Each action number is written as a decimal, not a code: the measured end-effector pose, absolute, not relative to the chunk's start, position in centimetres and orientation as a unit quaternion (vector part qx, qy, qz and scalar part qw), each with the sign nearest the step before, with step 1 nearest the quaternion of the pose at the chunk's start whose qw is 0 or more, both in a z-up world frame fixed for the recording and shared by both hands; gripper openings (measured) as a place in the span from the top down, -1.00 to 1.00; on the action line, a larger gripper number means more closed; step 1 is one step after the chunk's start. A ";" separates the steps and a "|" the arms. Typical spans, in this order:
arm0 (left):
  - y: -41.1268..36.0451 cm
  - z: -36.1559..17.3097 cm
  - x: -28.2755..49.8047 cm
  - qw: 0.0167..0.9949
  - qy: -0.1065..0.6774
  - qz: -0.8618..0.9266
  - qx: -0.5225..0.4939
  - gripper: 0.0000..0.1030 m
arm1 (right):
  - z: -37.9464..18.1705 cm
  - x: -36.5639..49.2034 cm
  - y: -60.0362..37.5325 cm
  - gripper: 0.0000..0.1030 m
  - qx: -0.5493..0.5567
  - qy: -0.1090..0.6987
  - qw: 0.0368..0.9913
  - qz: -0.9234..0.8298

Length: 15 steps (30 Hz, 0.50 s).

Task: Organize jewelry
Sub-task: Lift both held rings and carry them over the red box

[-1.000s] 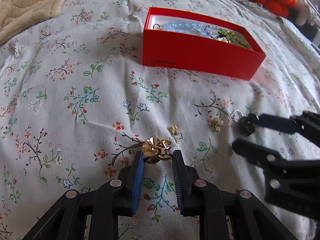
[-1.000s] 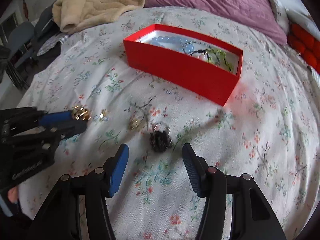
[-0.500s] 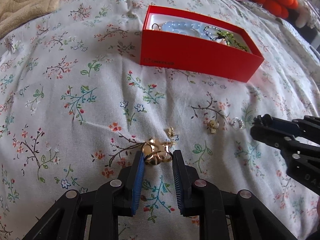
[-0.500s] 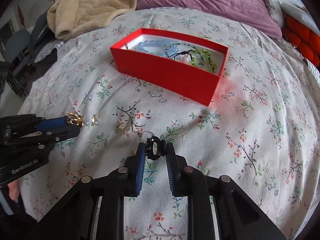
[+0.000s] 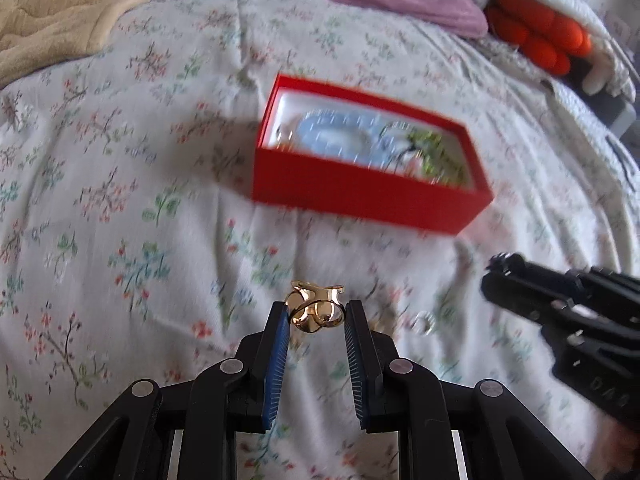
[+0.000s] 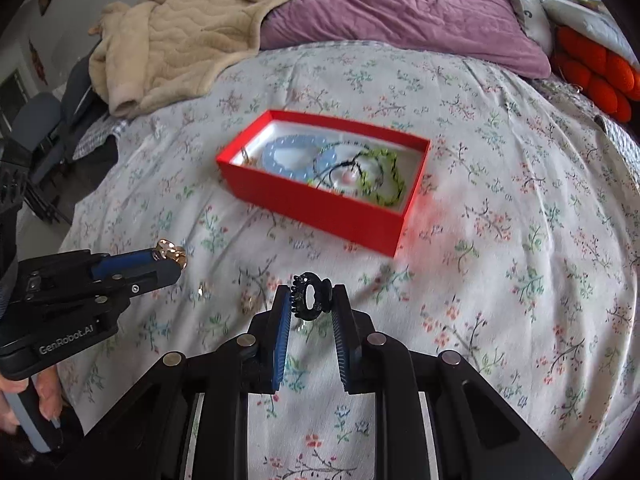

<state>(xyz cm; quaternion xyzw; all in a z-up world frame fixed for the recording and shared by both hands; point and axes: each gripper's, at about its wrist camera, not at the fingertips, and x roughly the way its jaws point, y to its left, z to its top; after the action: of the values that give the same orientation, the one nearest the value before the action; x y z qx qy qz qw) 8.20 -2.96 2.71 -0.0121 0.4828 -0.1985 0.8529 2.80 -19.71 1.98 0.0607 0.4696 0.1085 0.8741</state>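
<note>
My left gripper (image 5: 316, 314) is shut on a gold knot ring (image 5: 317, 311) and holds it above the floral bedspread; the ring also shows in the right wrist view (image 6: 171, 251). My right gripper (image 6: 310, 300) is shut on a black studded ring (image 6: 310, 297), also lifted off the bed. An open red box (image 5: 368, 184) lies ahead of both; in the right wrist view (image 6: 320, 204) it holds blue bead bracelets (image 6: 290, 156) and a green cord bracelet (image 6: 382, 178). A small silver ring (image 5: 425, 323) and small gold pieces (image 6: 246, 304) lie on the bedspread.
A beige blanket (image 6: 188, 28) and a purple pillow (image 6: 400, 4) lie at the bed's far end. Orange cushions (image 6: 600, 76) sit at the far right. A grey chair (image 6: 36, 128) stands off the bed's left side.
My right gripper closed on the black ring, and both grippers lifted their rings off the bedspread, moving up and toward the red box.
</note>
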 end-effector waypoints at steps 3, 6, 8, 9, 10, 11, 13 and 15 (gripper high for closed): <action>-3.4 3.6 9.0 0.856 0.477 -0.201 -0.021 0.57 | 2.4 3.7 -20.0 0.58 0.069 0.469 0.874 0.104; -3.7 4.3 9.9 0.857 0.471 -0.205 -0.028 0.57 | 2.9 4.5 -20.6 0.58 0.082 0.468 0.874 0.101; -4.1 4.6 10.6 0.859 0.467 -0.206 -0.030 0.57 | 3.3 5.2 -21.0 0.58 0.092 0.466 0.874 0.099; -4.3 4.8 11.0 0.861 0.464 -0.208 -0.031 0.57 | 3.5 5.5 -21.3 0.58 0.095 0.464 0.875 0.098; -4.6 4.9 11.3 0.862 0.461 -0.210 -0.032 0.57 | 3.7 5.8 -21.4 0.58 0.095 0.462 0.876 0.097; -4.8 5.0 11.8 0.862 0.459 -0.212 -0.035 0.57 | 3.9 6.1 -21.6 0.58 0.096 0.460 0.877 0.095; -5.4 5.1 12.6 0.862 0.456 -0.219 -0.042 0.57 | 4.3 6.9 -22.1 0.58 0.100 0.456 0.879 0.095; -6.1 5.2 13.5 0.862 0.452 -0.224 -0.043 0.57 | 4.4 7.6 -22.5 0.58 0.105 0.453 0.880 0.097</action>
<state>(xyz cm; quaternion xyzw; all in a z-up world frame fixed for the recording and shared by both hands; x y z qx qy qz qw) 13.47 -6.15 5.15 -0.0434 0.4522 -0.2238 0.8623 7.60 -22.46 4.44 0.1049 0.4530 0.0971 0.8800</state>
